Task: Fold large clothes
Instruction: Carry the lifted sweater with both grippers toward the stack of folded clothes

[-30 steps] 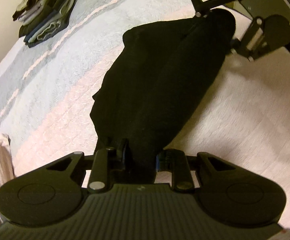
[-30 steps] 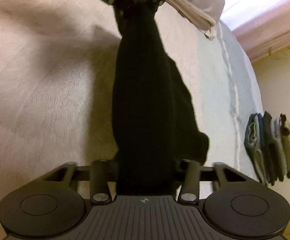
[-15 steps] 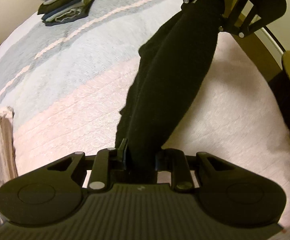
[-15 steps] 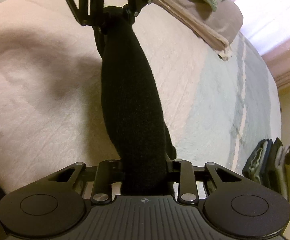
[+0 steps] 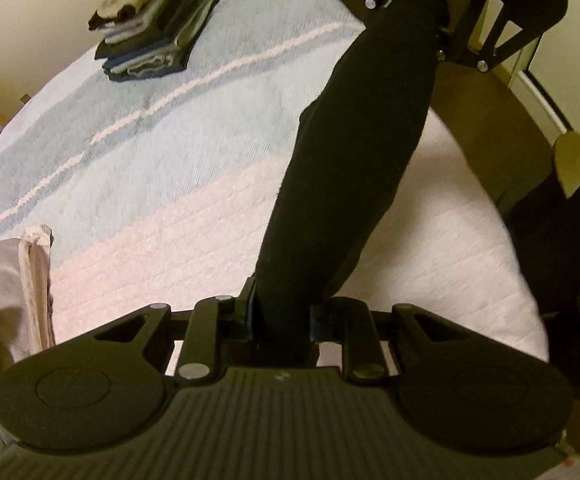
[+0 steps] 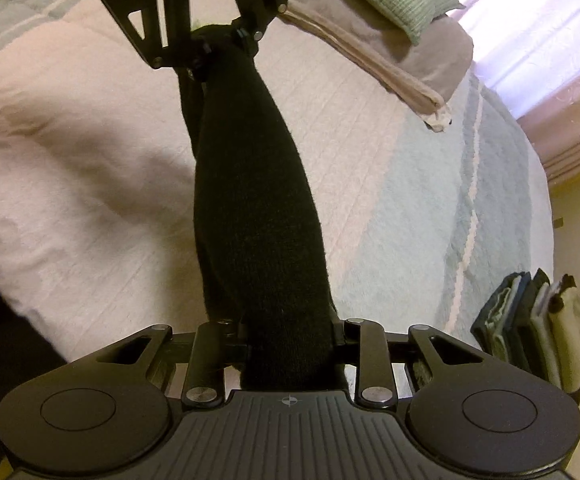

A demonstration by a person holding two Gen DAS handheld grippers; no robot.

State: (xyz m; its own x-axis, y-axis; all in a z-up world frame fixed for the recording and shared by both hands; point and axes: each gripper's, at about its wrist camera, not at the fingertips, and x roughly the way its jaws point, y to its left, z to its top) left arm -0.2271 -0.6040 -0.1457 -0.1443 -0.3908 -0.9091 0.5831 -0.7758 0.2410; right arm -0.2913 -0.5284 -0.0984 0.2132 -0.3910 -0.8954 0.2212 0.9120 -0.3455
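A black garment hangs stretched in the air between both grippers, above the bed. My left gripper is shut on one end of it. My right gripper is shut on the other end of the black garment. In the left wrist view the right gripper shows at the top, clamped on the far end. The left gripper likewise shows at the top of the right wrist view. The cloth is bunched into a thick taut band, with a narrower fold hanging along one side.
The bed has a pink quilted cover and a pale blue striped blanket. A stack of folded clothes lies at its far corner. Pillows lie at the bed's head. A dark-clothed person stands at the bed's edge.
Both grippers have risen, lifting the black garment off the bed. It has gone from a wide drape to a narrow taut band in the air.
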